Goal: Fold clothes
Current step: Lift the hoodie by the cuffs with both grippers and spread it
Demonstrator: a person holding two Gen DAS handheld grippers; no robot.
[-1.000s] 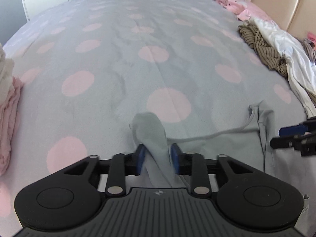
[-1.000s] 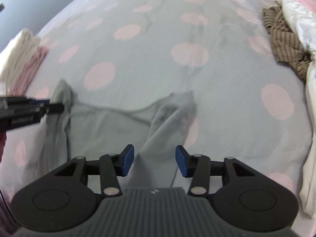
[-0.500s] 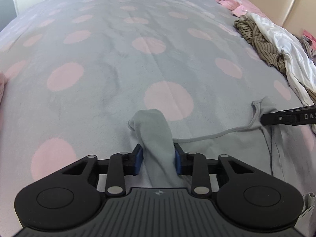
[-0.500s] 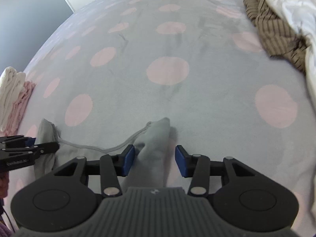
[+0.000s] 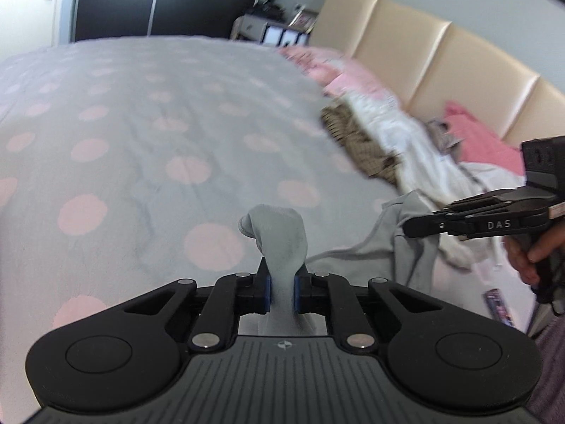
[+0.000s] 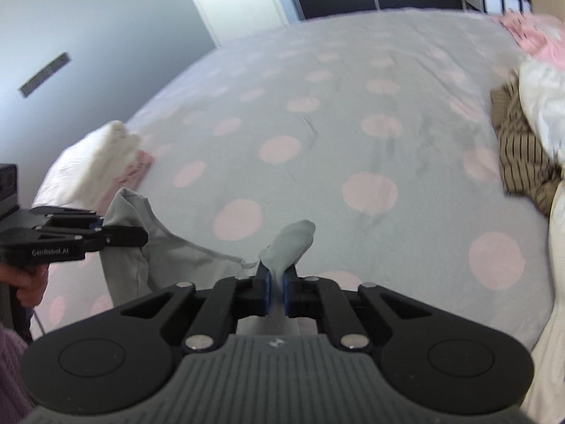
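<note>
Lifted now — one grey garment (image 5: 282, 236), two grippers clamped

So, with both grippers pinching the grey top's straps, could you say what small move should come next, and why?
Probably spread the grippers apart: the left gripper and right gripper each clamp a strap of the grey top, yet its neckline sags and its body hangs bunched above the bed.
</note>
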